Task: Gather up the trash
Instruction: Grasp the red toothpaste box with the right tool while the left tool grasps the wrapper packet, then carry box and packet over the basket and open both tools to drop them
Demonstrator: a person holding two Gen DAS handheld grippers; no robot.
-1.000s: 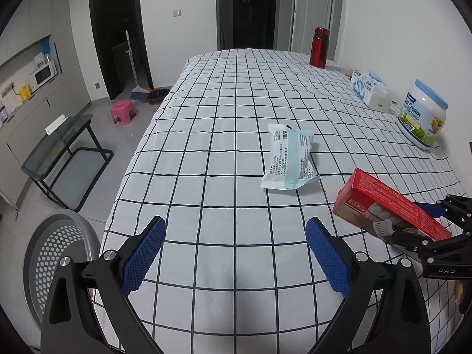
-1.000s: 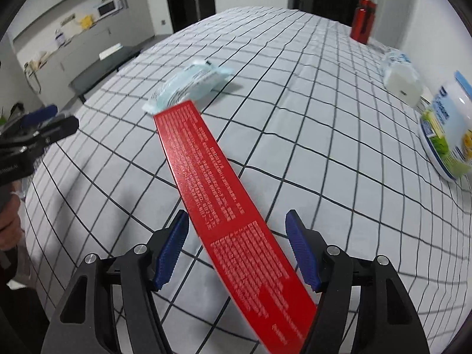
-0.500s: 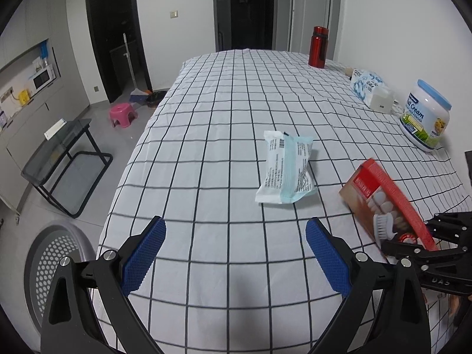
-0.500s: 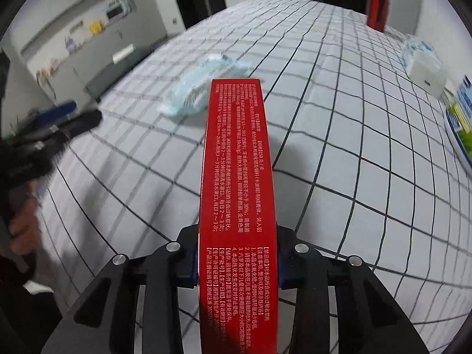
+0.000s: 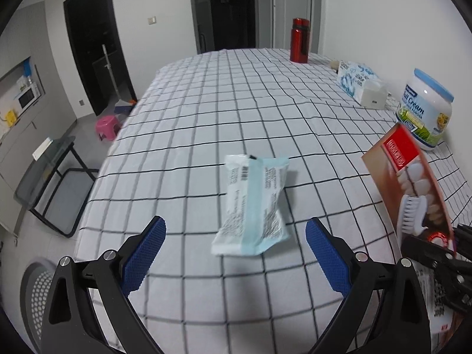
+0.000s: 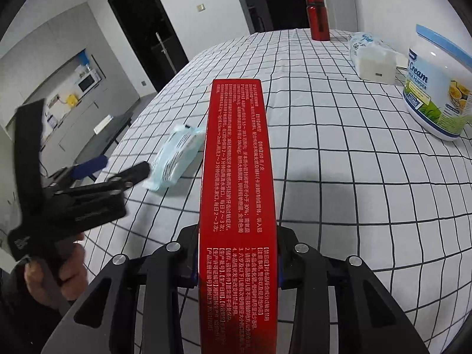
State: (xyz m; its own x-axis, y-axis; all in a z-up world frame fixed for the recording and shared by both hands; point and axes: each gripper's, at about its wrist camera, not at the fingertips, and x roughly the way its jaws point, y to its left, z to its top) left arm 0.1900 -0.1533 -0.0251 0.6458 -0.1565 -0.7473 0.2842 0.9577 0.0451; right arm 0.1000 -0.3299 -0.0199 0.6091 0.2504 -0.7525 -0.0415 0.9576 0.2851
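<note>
A checked-cloth table (image 5: 206,124) carries a pale wrapper (image 5: 253,203) near, a red bottle (image 5: 299,40) far, and tissues (image 5: 354,79) and a tub (image 5: 424,115) right.

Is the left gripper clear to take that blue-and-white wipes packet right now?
Probably yes. The left gripper is open, and the wipes packet lies flat just ahead between its fingers with nothing over it. The toothpaste box is off to the side in the right gripper.

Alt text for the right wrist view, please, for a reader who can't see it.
The right gripper is shut on a long red toothpaste box, which points away over a checked tablecloth. To the left, the open left gripper nears a pale blue wrapper; a red bottle, tissue pack and milk powder tub stand behind.
</note>
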